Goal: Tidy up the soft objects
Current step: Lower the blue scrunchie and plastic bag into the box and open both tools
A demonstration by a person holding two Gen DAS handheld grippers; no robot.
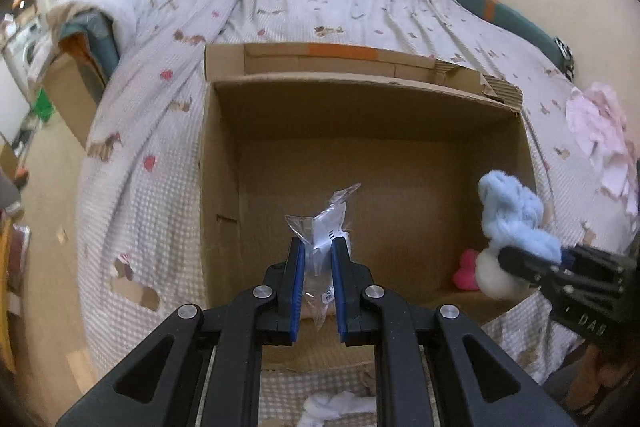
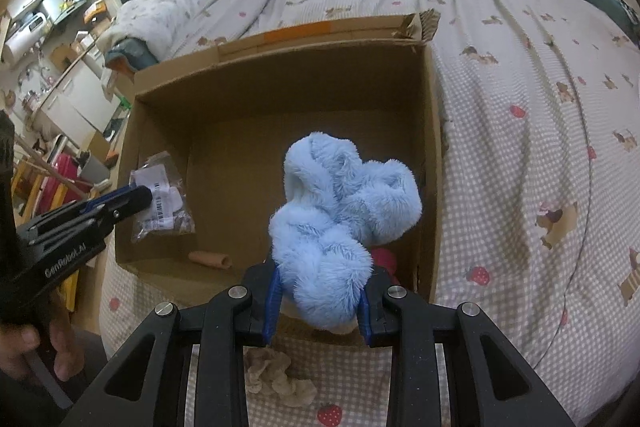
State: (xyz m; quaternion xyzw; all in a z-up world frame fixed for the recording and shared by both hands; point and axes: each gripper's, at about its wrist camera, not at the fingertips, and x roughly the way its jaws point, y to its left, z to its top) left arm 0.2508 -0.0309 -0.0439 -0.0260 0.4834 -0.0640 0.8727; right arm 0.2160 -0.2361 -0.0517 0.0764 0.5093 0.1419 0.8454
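The left gripper [image 1: 316, 259] pinches a clear bag [image 1: 326, 227] and the right gripper [image 2: 318, 301] clamps a blue plush [image 2: 344, 211], both poised over the open box [image 2: 280, 75] on the bed [image 2: 520, 107]. This looks like the drop-in step; next, each jaw should release inside the walls.

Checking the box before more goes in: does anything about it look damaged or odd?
Yes. The brown cardboard box has a torn far-right corner: the top edge is ragged, with the corrugated layers exposed. The same tear shows in the right wrist view. The other walls look intact.
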